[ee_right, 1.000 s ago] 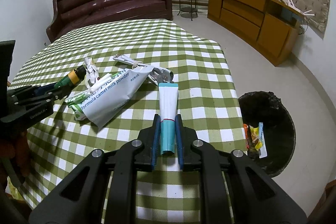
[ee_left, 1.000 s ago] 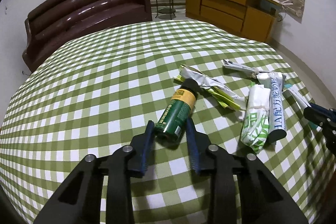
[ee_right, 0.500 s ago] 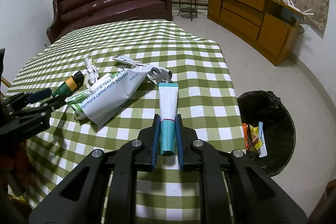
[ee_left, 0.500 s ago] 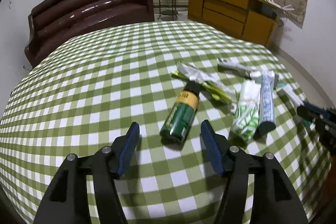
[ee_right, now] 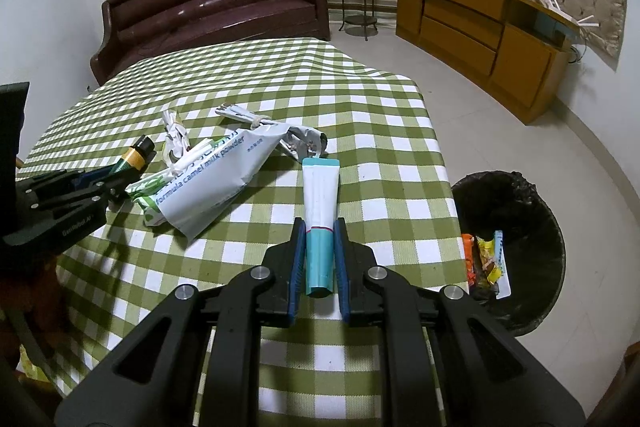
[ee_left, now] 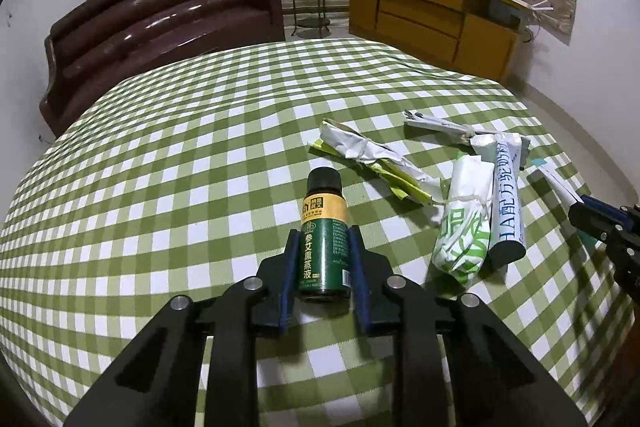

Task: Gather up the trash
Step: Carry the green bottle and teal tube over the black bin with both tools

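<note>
Right wrist: tube near table edge

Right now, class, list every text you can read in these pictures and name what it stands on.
"formula camel milk powder": white pouch.
"参艾熏蒸液": green bottle, with the left tool closing on it.
"GenRobot.AI", roughly: left tool's body.
Bottle's yellow band, small print and the pouch's Chinese characters: too small or cut off.

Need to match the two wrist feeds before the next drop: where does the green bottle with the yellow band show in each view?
Left wrist: green bottle at lower centre, lying between the left gripper fingers, whose jaws are closing on it.
Right wrist: its black cap and yellow band at far left, beyond the left gripper.
Shared landmark: the brown sofa.
</note>
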The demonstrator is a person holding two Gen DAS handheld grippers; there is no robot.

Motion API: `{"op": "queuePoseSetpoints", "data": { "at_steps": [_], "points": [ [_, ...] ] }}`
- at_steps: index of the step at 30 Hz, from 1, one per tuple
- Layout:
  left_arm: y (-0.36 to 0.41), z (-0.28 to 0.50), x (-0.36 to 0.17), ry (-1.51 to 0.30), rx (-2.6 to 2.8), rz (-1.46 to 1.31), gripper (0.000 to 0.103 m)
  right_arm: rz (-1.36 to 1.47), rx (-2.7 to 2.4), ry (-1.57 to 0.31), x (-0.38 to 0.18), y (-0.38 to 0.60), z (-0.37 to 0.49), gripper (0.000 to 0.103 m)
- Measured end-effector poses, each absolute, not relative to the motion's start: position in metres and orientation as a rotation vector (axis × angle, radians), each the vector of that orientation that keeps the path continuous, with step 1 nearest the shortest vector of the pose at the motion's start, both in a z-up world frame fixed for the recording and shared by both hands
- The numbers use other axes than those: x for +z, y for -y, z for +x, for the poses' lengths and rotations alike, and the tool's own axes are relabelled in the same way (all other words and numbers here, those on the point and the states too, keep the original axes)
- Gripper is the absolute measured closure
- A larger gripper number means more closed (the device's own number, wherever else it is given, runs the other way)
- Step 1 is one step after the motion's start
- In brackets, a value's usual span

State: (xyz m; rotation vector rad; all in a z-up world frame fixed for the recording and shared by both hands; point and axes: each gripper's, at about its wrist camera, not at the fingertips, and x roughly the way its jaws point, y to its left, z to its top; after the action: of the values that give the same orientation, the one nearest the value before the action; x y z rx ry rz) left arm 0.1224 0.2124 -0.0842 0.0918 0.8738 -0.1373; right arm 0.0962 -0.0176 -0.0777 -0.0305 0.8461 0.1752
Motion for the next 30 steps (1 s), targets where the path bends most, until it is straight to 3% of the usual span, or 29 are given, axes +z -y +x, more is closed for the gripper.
{"op": "queuePoseSetpoints", "data": {
  "at_steps": [12,30],
  "points": [
    [-0.198,0.088,-0.058,-0.805,-0.131,0.045,0.078,-0.017,0.172,-0.793,-0.064,0.03,0.082,0.09],
    [-0.067,0.086,-0.028,-0.723,-0.321,0.069,0.078,0.001,-0.024,-0.718,-0.045,0.126,0.074,0.09]
  ]
}}
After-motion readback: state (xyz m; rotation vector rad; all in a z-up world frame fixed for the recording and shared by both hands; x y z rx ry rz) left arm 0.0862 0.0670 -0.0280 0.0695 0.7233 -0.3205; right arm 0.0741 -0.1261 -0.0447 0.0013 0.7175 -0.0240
